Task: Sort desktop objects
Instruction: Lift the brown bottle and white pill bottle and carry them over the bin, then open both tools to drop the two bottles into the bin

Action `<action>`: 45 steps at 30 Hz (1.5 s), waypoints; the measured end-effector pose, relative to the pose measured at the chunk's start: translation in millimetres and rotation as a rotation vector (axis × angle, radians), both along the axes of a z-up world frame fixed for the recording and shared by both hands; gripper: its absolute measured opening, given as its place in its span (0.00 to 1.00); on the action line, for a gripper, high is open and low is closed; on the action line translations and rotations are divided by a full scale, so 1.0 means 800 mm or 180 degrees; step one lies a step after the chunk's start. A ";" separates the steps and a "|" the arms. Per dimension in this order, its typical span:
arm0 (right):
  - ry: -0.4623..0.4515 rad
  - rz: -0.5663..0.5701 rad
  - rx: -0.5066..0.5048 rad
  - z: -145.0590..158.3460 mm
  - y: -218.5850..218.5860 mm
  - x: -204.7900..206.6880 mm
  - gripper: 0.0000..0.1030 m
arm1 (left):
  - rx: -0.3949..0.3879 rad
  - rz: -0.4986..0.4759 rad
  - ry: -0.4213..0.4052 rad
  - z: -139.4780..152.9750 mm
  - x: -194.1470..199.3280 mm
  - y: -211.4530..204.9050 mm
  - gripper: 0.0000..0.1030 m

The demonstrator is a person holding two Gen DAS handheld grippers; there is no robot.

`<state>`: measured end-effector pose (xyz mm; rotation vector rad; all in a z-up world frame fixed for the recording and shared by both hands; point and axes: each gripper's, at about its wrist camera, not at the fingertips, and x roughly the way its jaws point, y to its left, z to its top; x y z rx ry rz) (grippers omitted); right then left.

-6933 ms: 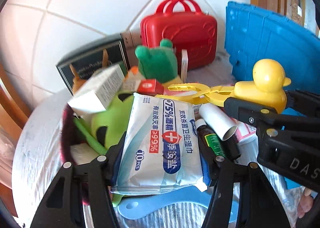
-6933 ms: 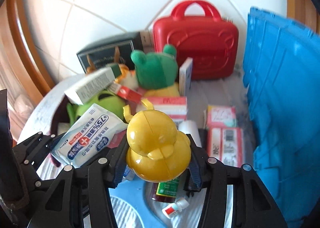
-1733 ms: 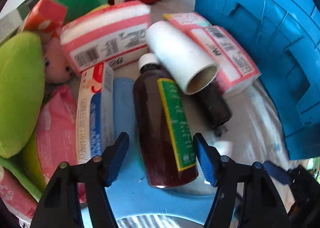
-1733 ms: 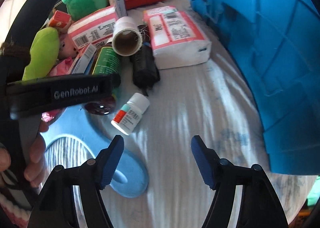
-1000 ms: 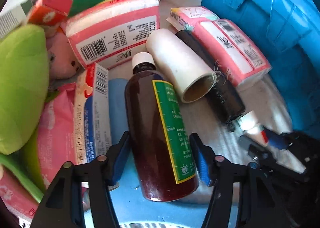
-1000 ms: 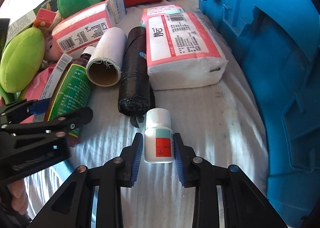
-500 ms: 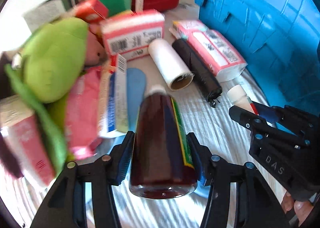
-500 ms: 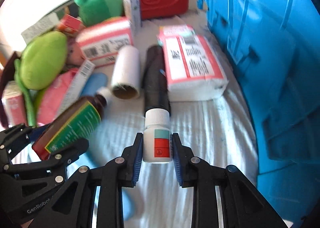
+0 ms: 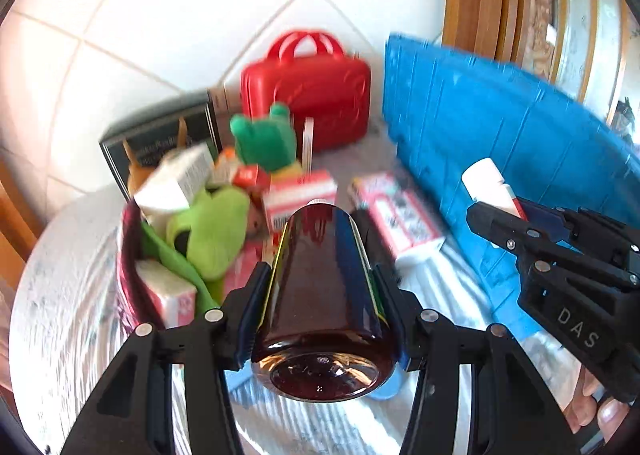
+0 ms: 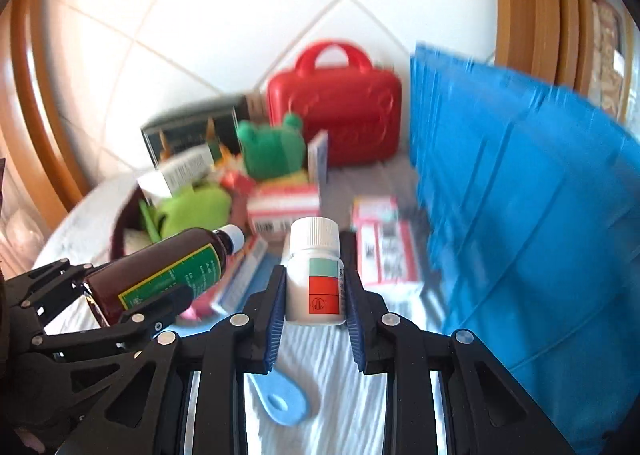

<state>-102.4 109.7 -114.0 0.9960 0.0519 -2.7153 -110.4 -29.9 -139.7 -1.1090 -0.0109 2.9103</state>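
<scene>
— White tiles are filling the far wall, and a pale cloth is covering the bench (image 10: 340,395). What is sitting at the far left?

— A dark box (image 9: 160,135) is leaning against the wall, with a pile in front of it: a light green plush (image 9: 212,231), a darker green plush (image 9: 264,139) and some small cartons, all blurred.

— And the left gripper (image 9: 324,295)?

— It is gripping a brown bottle (image 9: 324,287) by its body, pads pressing on both sides, base toward the camera and white cap pointing away. It is hanging clear above the bench, near the middle.

— Behind it?

— A red case (image 9: 308,95) is standing upright at the far wall.

— The right gripper (image 10: 316,295)?

— It is clenching a small white bottle (image 10: 314,275) with a green and red label, upright, cap on top, raised off the cloth. A blue flat utensil (image 10: 280,403) is lying on the bench beneath it.

— Further right?

— Pink and white packets (image 10: 384,251) are lying on the cloth, and just beside them a big blue crate (image 10: 520,215) is taking up the right side.
</scene>
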 end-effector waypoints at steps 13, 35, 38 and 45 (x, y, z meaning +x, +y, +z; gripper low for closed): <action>0.1017 -0.0060 -0.0094 0.153 0.088 0.058 0.26 | -0.0027 -0.0044 0.0872 0.144 0.035 0.103 0.50; 0.1014 -0.1061 0.0021 0.171 0.365 0.064 0.26 | -0.0271 -0.0657 0.1011 0.196 0.006 0.362 0.50; 0.0960 -0.1043 0.0029 0.167 0.375 0.057 0.26 | -0.0259 -0.0656 0.0938 0.192 0.002 0.371 0.50; 0.0923 -0.1026 0.0054 0.161 0.387 0.054 0.26 | -0.0271 -0.0636 0.0869 0.180 -0.002 0.375 0.50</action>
